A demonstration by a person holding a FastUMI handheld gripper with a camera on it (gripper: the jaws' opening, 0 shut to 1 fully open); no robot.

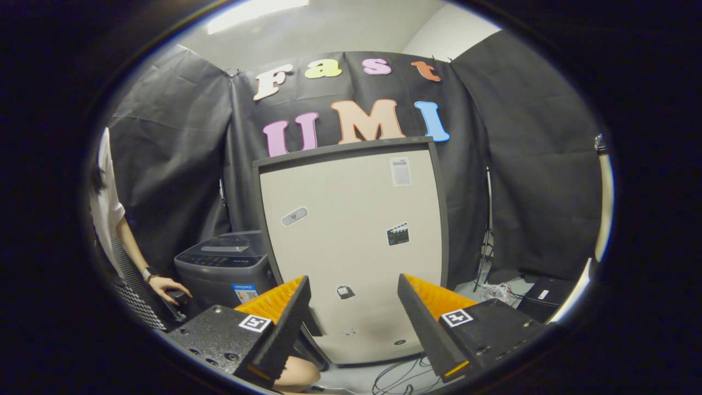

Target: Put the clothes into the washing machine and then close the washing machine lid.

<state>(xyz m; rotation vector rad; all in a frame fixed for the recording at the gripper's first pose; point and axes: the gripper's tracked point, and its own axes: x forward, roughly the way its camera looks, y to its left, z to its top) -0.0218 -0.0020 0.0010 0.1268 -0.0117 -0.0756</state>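
Black cloth drapes the booth on three sides, hung below a pale ceiling with a strip of light, while cables [403,378] trail across the grey floor [351,378] and a light stand [485,258] rises against the cloth to the right. A tall beige panel [354,241] with a dark frame stands upright just beyond the gripper [354,307], its long axis vertical, its face turned toward the camera and dotted with several small stickers. Left of the panel and partly hidden by its edge sits a grey top-loading washing machine [225,269], its control strip and lid facing up; the lid lies flat and shut, so whatever the drum holds cannot be seen. No clothes can be made out in this view. At the far left a person in a white top reaches down, a hand [167,288] with a wristwatch resting on a dark object beside the machine. The gripper's two fingers [285,323], black foam inside and orange ribbed outside, stand wide apart with nothing between them, framing the lower part of the panel. A bare knee [299,376] shows below the left finger.
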